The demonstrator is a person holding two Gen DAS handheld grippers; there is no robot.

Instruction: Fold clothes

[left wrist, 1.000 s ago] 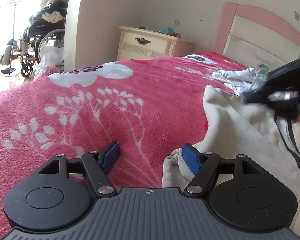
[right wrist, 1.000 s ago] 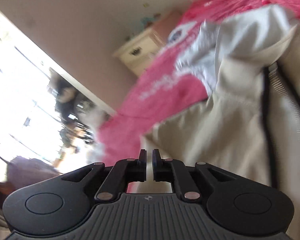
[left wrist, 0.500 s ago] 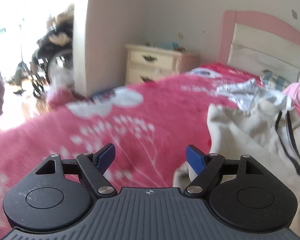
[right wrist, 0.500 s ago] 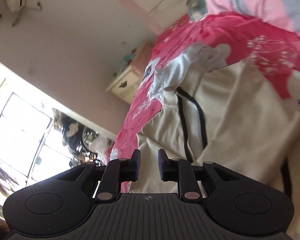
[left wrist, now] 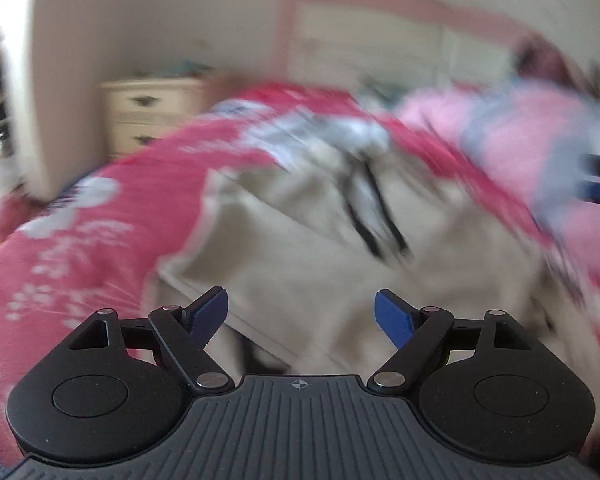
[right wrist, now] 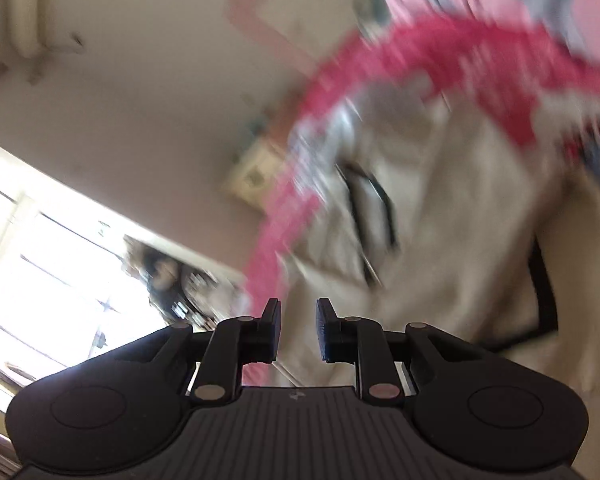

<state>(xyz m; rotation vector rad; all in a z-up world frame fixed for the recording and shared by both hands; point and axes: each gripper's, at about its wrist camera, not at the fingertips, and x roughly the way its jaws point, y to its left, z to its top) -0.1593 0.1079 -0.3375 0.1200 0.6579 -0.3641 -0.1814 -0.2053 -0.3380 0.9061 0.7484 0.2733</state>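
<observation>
Black ribbed gripper bodies, silver pivot screws — blue pads (left wrist: 392, 314) on the left jaws.

Two grippers: the left gripper (left wrist: 301, 316) with two blue-padded fingers spread wide, the right gripper (right wrist: 297, 330) with two black fingers a small gap apart. One cream garment (left wrist: 300, 256) with two dark stripes, one red blanket (left wrist: 92, 232), one pink pillow (left wrist: 512, 140), one nightstand (left wrist: 152, 114) with two drawers, one headboard (left wrist: 380, 36), one window (right wrist: 48, 264).
</observation>
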